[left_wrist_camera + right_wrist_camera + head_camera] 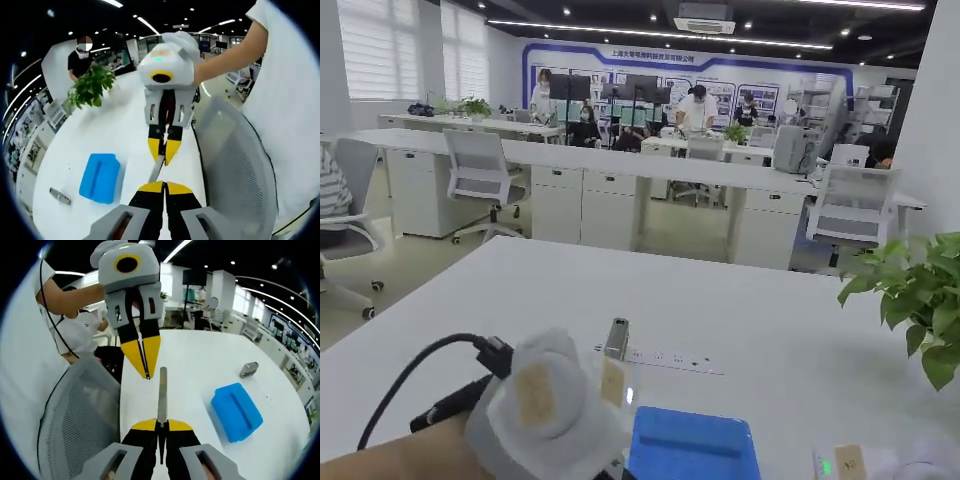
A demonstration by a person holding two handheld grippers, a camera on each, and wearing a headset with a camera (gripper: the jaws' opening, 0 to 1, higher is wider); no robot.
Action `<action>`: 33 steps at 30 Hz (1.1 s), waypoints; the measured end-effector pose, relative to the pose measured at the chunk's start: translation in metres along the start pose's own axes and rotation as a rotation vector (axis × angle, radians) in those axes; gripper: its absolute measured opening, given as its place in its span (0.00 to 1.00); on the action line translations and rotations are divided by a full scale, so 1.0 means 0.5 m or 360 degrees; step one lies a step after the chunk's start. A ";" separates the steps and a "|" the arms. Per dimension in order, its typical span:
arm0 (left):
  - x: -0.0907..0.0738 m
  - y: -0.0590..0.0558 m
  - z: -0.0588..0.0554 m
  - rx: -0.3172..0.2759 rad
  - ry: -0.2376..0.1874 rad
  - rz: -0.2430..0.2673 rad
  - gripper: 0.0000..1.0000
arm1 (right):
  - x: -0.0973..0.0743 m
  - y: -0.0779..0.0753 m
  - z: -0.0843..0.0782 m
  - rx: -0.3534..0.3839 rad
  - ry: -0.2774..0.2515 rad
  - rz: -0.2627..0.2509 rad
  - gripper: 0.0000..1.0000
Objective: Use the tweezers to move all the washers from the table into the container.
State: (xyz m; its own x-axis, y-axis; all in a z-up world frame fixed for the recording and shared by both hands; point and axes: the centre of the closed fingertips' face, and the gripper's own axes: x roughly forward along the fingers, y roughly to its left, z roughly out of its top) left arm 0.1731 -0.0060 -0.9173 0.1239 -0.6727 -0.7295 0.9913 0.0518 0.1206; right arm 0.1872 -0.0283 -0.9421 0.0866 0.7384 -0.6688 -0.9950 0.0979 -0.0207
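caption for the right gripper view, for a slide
Right gripper shut on tweezers, left gripper facing it, blue container on the white table.

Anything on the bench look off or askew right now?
Nothing spilled or broken. One oddity: the thin metal tweezers stick straight out of the right gripper, clamped at one end, tip almost meeting the shut left gripper in the air, off to the side of the blue rectangular container.

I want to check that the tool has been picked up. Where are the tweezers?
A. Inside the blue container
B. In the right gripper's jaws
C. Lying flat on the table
B: the tweezers stick out from the shut jaws of the right gripper, held over the table and apart from the container.
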 end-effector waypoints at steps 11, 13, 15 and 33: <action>0.068 -0.003 -0.065 -0.0399 -0.0040 -0.0077 0.00 | 0.040 -0.017 -0.072 0.0024 0.0170 0.0030 0.01; 0.073 0.001 -0.081 -0.0452 -0.0017 -0.0091 0.00 | 0.041 -0.020 -0.075 0.0037 0.0170 0.0032 0.01; 0.080 0.004 -0.095 -0.0558 -0.0010 -0.0119 0.00 | 0.042 -0.018 -0.074 0.0044 0.0170 0.0040 0.01; 0.108 0.021 -0.134 -0.0690 0.0132 -0.0453 0.04 | 0.077 -0.004 -0.089 -0.0230 0.0310 0.0123 0.01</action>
State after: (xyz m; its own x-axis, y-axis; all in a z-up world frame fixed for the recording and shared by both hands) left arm 0.1929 0.0078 -1.0005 -0.1674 -0.6446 -0.7459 0.9109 0.1884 -0.3672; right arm 0.1901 -0.0299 -1.0009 0.0127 0.5959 -0.8030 -0.9963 -0.0605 -0.0606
